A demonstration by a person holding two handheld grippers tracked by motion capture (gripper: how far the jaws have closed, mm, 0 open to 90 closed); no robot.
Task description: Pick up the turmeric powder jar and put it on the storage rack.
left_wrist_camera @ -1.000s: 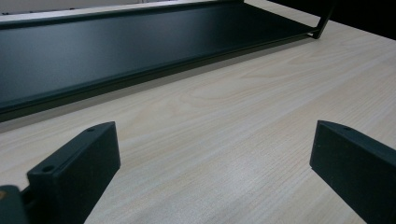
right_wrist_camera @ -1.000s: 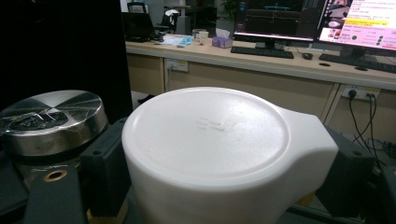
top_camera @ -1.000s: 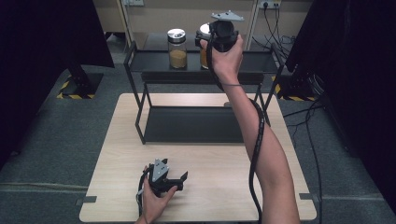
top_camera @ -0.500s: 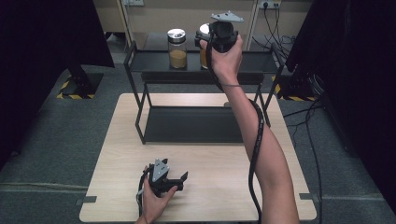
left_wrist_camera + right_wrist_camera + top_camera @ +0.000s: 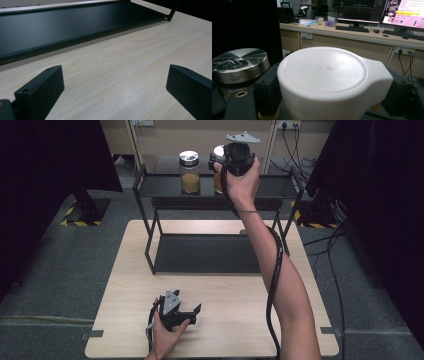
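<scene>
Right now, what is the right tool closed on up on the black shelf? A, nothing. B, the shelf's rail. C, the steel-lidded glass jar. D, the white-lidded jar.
D: in the right gripper view the right tool has its black jaws pressed against both sides of the white-lidded jar, while the steel-lidded glass jar stands free beside it.

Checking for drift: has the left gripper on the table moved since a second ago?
No. The left gripper sits at the same spot on the table, equally far from the black shelf rack's lower tray.
</scene>
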